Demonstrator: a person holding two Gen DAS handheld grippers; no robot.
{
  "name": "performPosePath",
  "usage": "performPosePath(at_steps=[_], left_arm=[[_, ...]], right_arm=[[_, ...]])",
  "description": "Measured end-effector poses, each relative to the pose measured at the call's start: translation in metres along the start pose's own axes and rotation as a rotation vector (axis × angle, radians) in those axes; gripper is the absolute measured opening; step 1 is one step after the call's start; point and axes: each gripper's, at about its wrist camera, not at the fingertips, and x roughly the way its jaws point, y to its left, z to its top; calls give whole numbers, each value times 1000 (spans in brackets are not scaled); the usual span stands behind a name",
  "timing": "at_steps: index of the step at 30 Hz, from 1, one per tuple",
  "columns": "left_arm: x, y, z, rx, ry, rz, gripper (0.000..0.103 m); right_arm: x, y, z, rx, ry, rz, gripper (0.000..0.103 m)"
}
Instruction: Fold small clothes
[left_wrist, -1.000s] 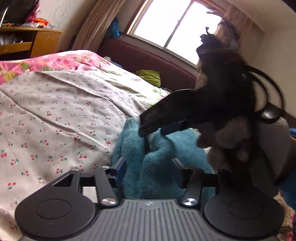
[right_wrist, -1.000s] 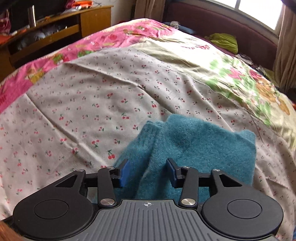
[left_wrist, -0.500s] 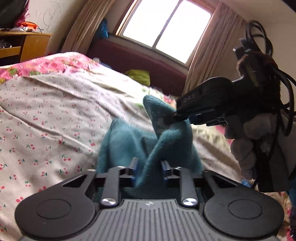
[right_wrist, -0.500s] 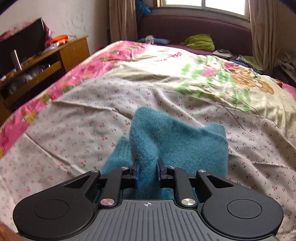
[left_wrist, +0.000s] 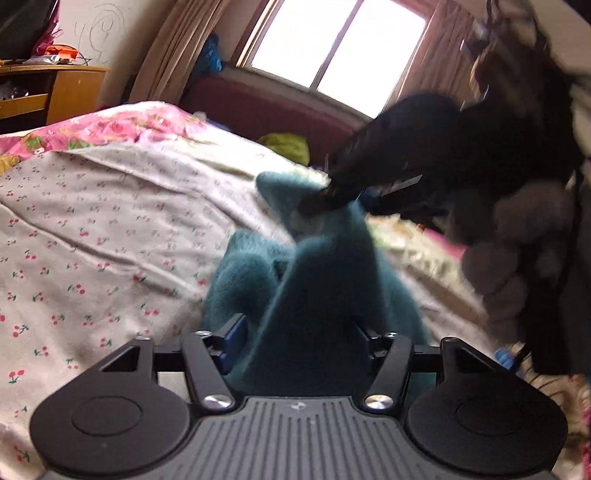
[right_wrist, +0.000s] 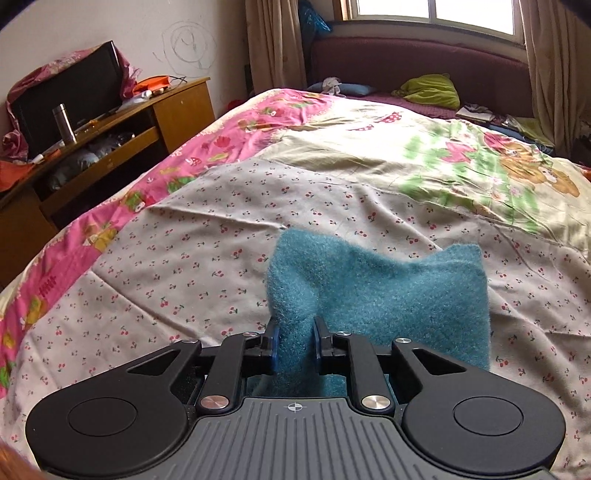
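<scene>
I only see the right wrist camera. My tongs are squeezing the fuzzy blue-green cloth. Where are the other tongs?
Observer: The left tongs are at the near edge of the teal cloth. Their jaws have just been opening, and the cloth lies between the spread pads.
Operator: Is my bit of cloth up in the air?
Observer: Yes. In the left wrist view, the right tongs, which have just closed, hold a corner lifted above the bedsheet.
Operator: Who's holding my tongs?
Observer: A gloved hand, grey, at the right side of that view.
</scene>
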Motion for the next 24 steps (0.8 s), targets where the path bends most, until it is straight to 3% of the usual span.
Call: performPosePath(at_steps=[1, 2, 5, 8, 12, 15, 20, 24], left_arm=[[1, 4, 0, -27, 14, -12, 45], [-1, 11, 1, -65, 12, -17, 40], [-2, 27, 2, -150, 19, -3, 36], [7, 36, -3, -187, 86, 53, 33], [20, 54, -8, -258, 171, 90, 32], [22, 60, -10, -283, 182, 112, 32], [24, 63, -12, -307, 199, 123, 36], [19, 65, -11, -322, 174, 128, 37]], right_arm=[[1, 0, 0, 7, -2, -1, 17], [2, 0, 0, 15, -4, 1, 17], [11, 6, -1, 30, -6, 19, 17], [40, 18, -7, 13, 26, 1, 17], [87, 29, -22, -21, 80, -62, 17], [105, 38, -30, -52, 74, -90, 19], [95, 48, -28, -91, 78, -69, 22], [92, 36, -21, 12, 92, -39, 22]])
